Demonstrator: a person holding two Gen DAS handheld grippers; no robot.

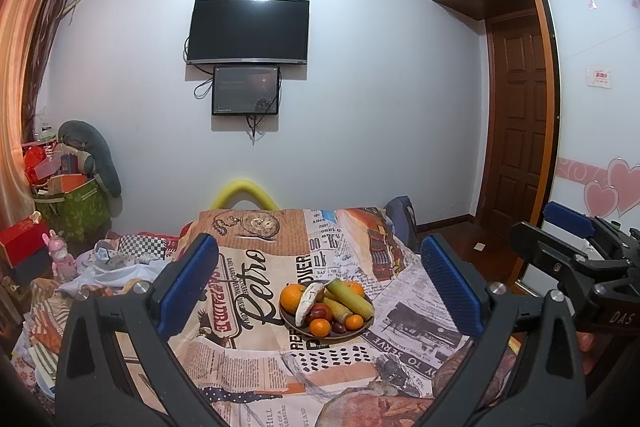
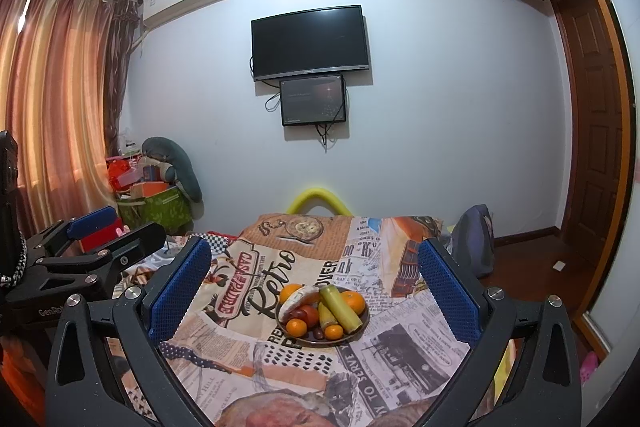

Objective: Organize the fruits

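Observation:
A dark round plate (image 1: 362, 327) (image 2: 362, 325) sits on a table covered with a newspaper-print cloth (image 1: 248, 307) (image 2: 240, 307). It holds several oranges (image 1: 292, 297) (image 2: 354, 301), a pale wedge-shaped piece (image 1: 308, 301) (image 2: 294, 299), a red apple (image 1: 322, 311), yellow-green stalk pieces (image 1: 350, 295) (image 2: 340, 309) and small dark fruits. My left gripper (image 1: 320, 287) is open and empty, above the near side of the table, short of the plate. My right gripper (image 2: 316, 291) is open and empty, likewise short of the plate. Each gripper shows at the edge of the other's view.
The table stands in a bedroom. Boxes, a green bag (image 1: 76, 211) and toys crowd the left side. A backpack (image 2: 474, 239) lies past the table's far right corner. A wooden door (image 1: 520, 143) and wardrobe stand at right. A TV (image 1: 248, 31) hangs on the far wall.

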